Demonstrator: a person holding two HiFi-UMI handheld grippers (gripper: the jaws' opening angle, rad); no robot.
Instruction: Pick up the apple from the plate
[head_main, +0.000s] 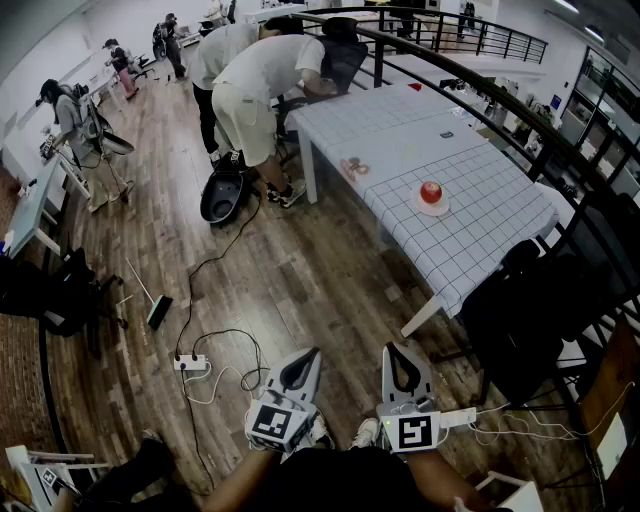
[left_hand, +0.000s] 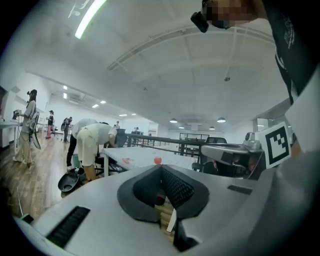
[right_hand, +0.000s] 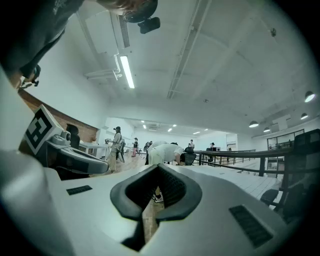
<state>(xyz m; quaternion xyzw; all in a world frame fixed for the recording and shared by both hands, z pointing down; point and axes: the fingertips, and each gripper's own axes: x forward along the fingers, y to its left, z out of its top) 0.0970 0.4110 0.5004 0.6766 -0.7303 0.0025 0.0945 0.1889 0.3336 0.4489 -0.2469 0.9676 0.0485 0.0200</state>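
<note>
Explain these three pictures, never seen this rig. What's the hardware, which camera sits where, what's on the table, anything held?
No robot: a person carries a handheld two-jaw tool in each hand. The head view comes from a camera on the person's head, looking down: left tool and right tool at the bottom. The other two come from cameras riding on each tool, looking along its jaws. Both tools are shut and empty. On the checked table sits a red apple on a white plate, far from both tools.
</note>
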